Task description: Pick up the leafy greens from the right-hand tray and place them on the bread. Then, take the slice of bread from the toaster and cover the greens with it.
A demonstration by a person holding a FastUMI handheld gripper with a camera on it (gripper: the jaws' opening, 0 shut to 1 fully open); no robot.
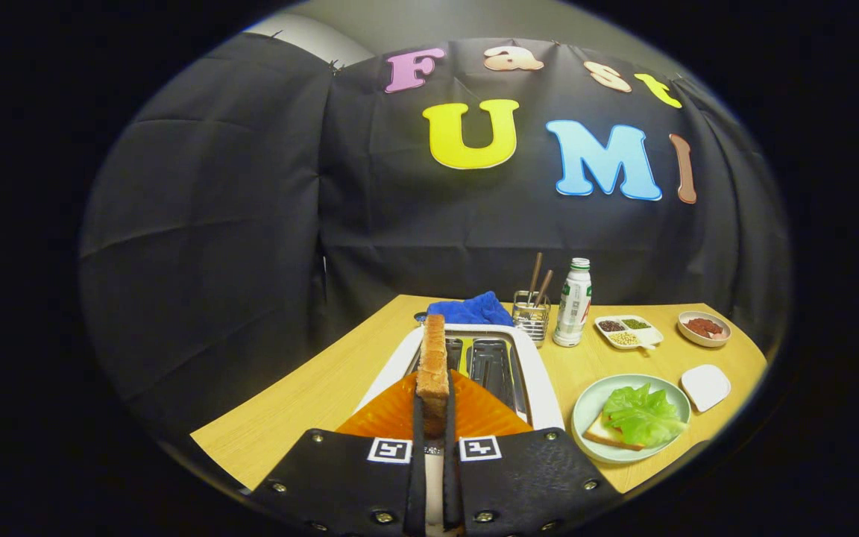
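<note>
Worktop (310, 395) of pale wood carrying everything, spread ahead of the gripper and off to its right. Toaster (541, 395) directly beneath and just beyond the gripper, white-bodied, two open slots on top, one straight ahead of the held slice and one a little to the right. Plate (586, 406) ahead and to the right of the gripper, beside the toaster, bearing the lower bread (605, 436) with the leafy greens (642, 414) already lying on it. Slice of bread (433, 365) held upright and edge-on in the gripper (433, 418), both fingers closed narrowly on its flat faces, lower end pinched, upper end standing out over the toaster.

Greens lying where the task wants them; by the look of it, toaster slice in hand and due to go over them. Worth doing well: keeping the pinch firm but not crushing, clearing the toaster top fully before swinging right, turning the slice flat, lining it up square over the greens and lower bread, lowering until resting, then opening.

In the way: the toaster's right edge between gripper and plate; the springy leaf, likely to tip a slice set off-centre.

Further right of the plate, a small white dish (705, 386). Beyond the toaster, a blue cloth (474, 307). Beyond and to the right, a bottle (573, 302), a mesh holder (531, 317) with sticks, a divided dish (629, 332) of small foods, a bowl (704, 328) of something reddish. All well apart from the path to the plate.
</note>
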